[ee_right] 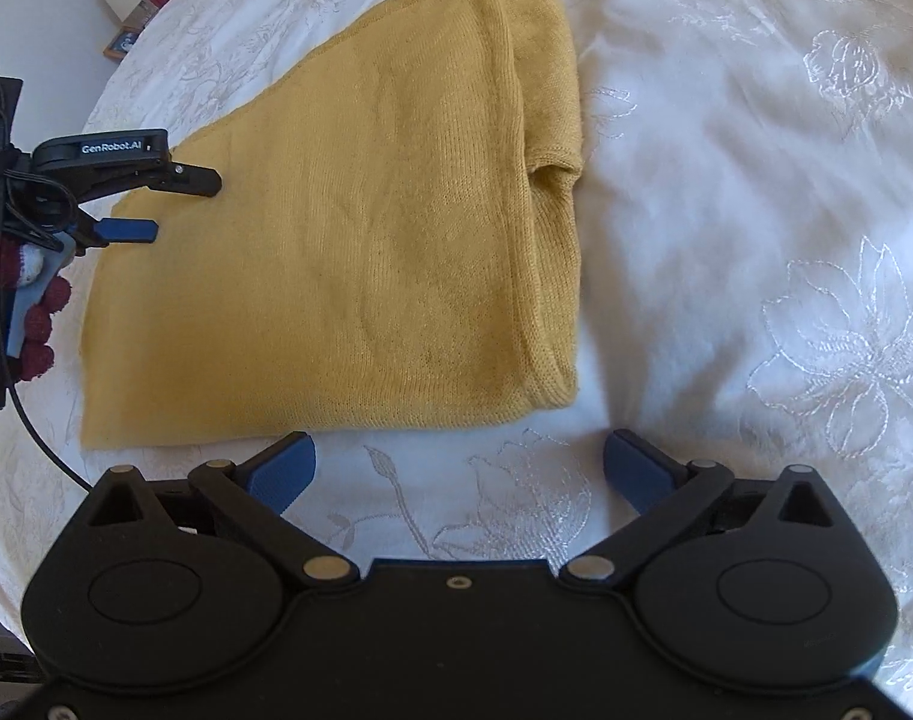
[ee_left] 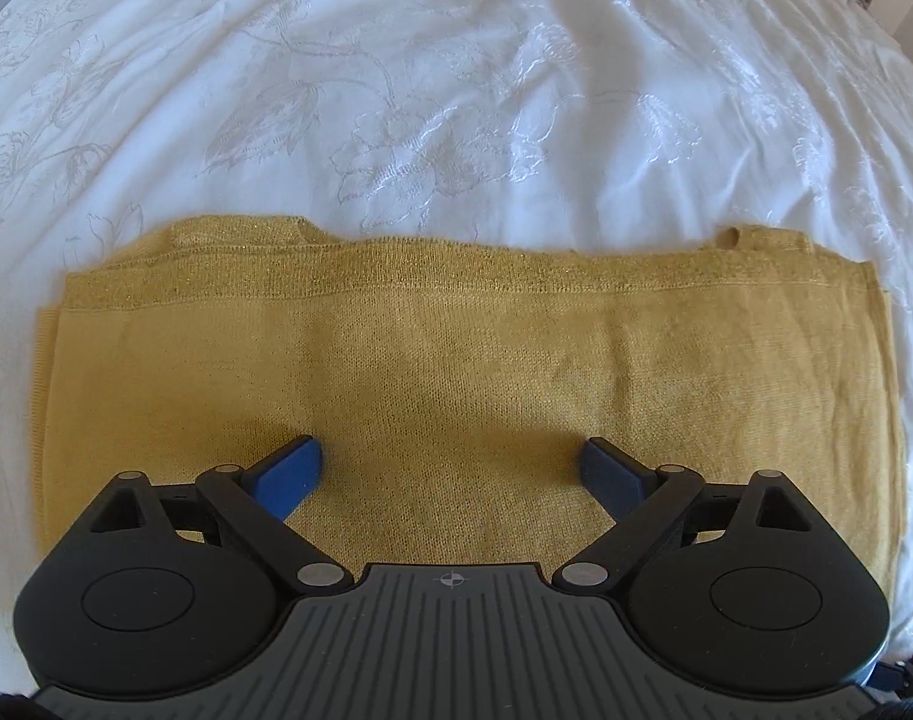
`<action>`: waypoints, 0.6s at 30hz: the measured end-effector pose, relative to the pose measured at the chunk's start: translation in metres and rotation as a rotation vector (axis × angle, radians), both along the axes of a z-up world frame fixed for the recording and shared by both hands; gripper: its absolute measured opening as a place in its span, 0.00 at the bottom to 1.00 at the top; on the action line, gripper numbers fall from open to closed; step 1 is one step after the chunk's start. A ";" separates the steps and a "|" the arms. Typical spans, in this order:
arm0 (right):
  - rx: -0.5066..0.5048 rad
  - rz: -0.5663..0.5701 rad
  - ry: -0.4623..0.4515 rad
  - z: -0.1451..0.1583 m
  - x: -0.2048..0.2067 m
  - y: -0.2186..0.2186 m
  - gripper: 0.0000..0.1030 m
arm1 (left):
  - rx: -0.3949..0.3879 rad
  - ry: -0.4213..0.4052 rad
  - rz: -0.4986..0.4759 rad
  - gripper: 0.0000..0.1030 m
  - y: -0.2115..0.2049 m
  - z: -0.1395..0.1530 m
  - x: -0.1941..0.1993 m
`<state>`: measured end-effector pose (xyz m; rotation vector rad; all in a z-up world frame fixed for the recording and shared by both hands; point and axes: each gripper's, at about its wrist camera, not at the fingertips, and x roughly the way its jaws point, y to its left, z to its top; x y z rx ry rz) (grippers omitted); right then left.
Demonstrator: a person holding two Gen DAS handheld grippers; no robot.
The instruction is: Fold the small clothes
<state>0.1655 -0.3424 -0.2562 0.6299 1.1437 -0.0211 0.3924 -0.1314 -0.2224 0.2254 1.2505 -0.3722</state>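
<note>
Your left gripper (ee_left: 451, 468) hangs over a folded mustard-yellow knit garment (ee_left: 456, 372), jaws spread wide with nothing between the blue pads (ee_left: 294, 471); the knit fills the space beneath and ahead of them, its layered edges lying along the far side. Beyond it stretches a white bedspread (ee_left: 396, 90) embroidered with pale flowers and creased toward the far right.

From your right gripper (ee_right: 459, 468), also standing wide and empty, the garment (ee_right: 360, 240) lies just ahead and to the left, its near edge close beyond the left fingertip, while the pads themselves sit over bare bedspread (ee_right: 756, 210). A rounded fold runs down the garment's right side. At the far left of that view your other gripper (ee_right: 174, 204) reaches over the garment's left edge, held by a hand in a dark-red knitted glove (ee_right: 39, 324) with a black cable (ee_right: 36, 432) trailing below. Past the bedspread's upper left edge, a pale wall (ee_right: 36, 12) and some small boxes (ee_right: 144, 18) show, too small to identify.
</note>
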 end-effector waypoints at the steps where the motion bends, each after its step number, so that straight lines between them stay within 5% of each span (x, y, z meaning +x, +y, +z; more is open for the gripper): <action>1: -0.001 0.004 -0.003 0.000 0.000 0.000 1.00 | -0.003 0.005 0.002 1.00 -0.001 -0.003 0.001; 9: -0.024 0.035 -0.034 0.001 -0.007 0.003 1.00 | 0.042 -0.003 0.044 1.00 -0.009 -0.011 0.000; 18: 0.086 -0.038 -0.040 -0.001 -0.011 -0.015 1.00 | 0.044 0.064 0.066 0.95 -0.001 0.004 -0.011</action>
